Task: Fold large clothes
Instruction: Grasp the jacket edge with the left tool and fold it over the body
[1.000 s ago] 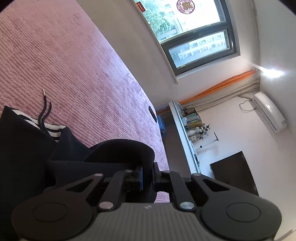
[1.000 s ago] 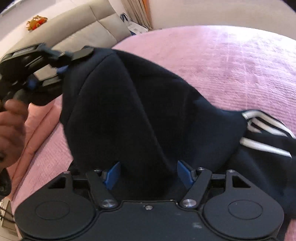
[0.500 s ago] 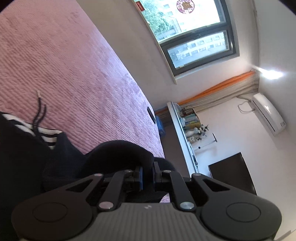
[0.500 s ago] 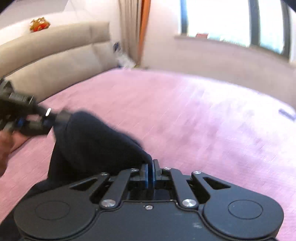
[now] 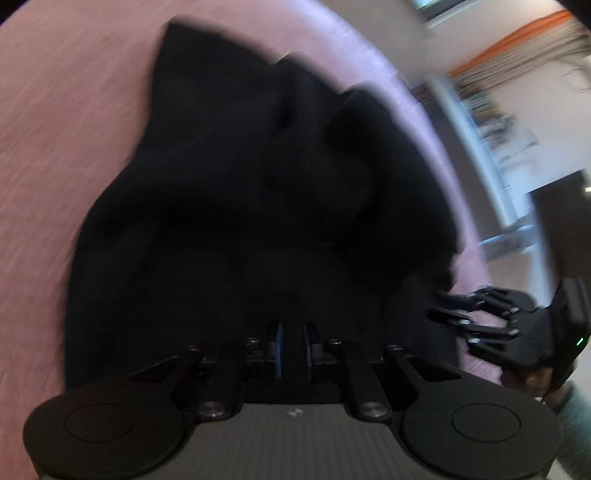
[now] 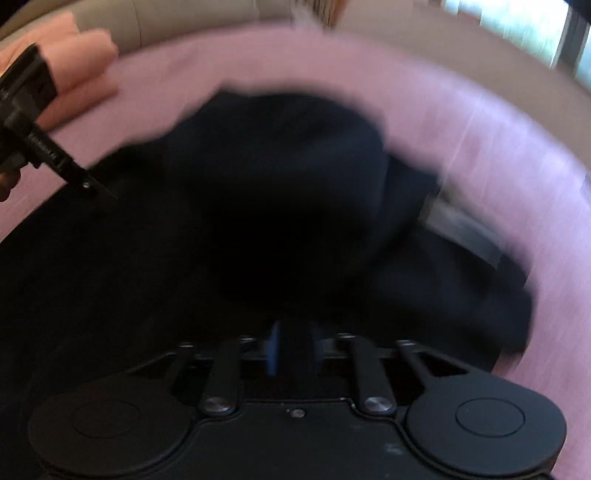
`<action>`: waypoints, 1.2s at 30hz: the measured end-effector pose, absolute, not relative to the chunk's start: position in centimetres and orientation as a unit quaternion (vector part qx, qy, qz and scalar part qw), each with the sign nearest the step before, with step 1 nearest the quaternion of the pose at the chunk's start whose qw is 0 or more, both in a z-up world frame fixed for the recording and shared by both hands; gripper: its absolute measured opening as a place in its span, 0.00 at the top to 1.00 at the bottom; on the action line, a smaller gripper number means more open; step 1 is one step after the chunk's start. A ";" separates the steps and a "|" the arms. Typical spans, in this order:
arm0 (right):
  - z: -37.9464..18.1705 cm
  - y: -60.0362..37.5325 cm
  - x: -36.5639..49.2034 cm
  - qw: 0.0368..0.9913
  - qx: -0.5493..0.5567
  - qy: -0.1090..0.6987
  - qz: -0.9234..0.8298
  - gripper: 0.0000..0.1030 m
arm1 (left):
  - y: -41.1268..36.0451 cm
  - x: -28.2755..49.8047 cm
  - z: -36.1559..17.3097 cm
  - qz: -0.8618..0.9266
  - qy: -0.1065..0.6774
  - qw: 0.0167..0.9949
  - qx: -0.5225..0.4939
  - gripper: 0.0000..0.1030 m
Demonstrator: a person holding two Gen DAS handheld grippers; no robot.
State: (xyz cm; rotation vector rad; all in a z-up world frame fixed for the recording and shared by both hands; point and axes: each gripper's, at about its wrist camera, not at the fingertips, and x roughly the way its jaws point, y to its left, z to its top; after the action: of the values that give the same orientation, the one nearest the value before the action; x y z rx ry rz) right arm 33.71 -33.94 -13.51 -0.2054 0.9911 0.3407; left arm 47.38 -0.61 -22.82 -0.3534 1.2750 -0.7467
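A large black garment (image 5: 258,206) lies bunched on the pink bedspread (image 5: 55,129); both views are motion-blurred. My left gripper (image 5: 293,349) sits low over its near edge, jaws nearly together with black cloth between the blue pads. My right gripper (image 6: 293,349) is likewise nearly closed with black cloth (image 6: 277,206) between its pads. The right gripper also shows at the right of the left wrist view (image 5: 443,306). The left gripper's body shows at the far left of the right wrist view (image 6: 40,140). White stripes of the garment (image 6: 461,221) show blurred at the right.
The pink bedspread (image 6: 480,122) surrounds the garment. A folded peach cloth (image 6: 81,70) lies at the far left by a beige headboard (image 6: 184,22). A shelf and desk (image 5: 491,122) stand beyond the bed's edge, with a window (image 6: 517,26) behind.
Both grippers have swung down from a raised pose onto the bed, carrying the black garment with them. The left view turned from window and wall to the garment. The right gripper shut a second ago.
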 end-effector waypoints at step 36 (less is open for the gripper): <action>-11.2 -40.0 38.0 0.845 0.259 0.467 0.009 0.24 | -2.5 53.6 -18.7 -0.309 0.490 0.794 -0.182 0.46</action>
State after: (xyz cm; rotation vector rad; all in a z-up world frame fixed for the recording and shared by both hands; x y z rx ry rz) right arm 38.01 -39.95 -11.18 0.5473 0.9863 0.0190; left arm 53.64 -2.48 -18.72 -0.3922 1.0543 -0.6635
